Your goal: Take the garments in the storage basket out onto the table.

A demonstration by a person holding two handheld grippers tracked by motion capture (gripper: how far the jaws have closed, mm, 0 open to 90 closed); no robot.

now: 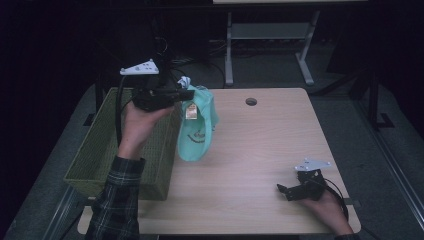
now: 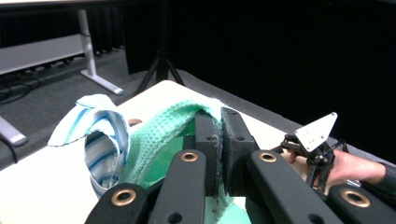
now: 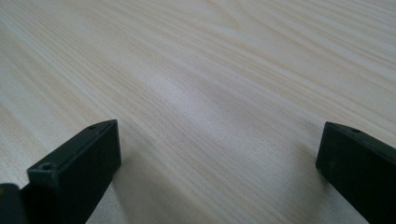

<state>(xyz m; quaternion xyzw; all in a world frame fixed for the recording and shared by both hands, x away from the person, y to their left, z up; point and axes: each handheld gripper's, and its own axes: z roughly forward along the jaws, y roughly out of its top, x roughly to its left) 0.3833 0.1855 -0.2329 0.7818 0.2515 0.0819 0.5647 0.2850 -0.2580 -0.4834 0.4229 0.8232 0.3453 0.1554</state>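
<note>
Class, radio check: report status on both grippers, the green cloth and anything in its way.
Left gripper shut on green cloth, lifted, hanging beside wicker basket. Right gripper open, low on table. Nothing between cloth and basket.

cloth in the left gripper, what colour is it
Mint green waffle-weave cloth, with a blue-and-white striped lining; clearest in the left gripper view.
</note>
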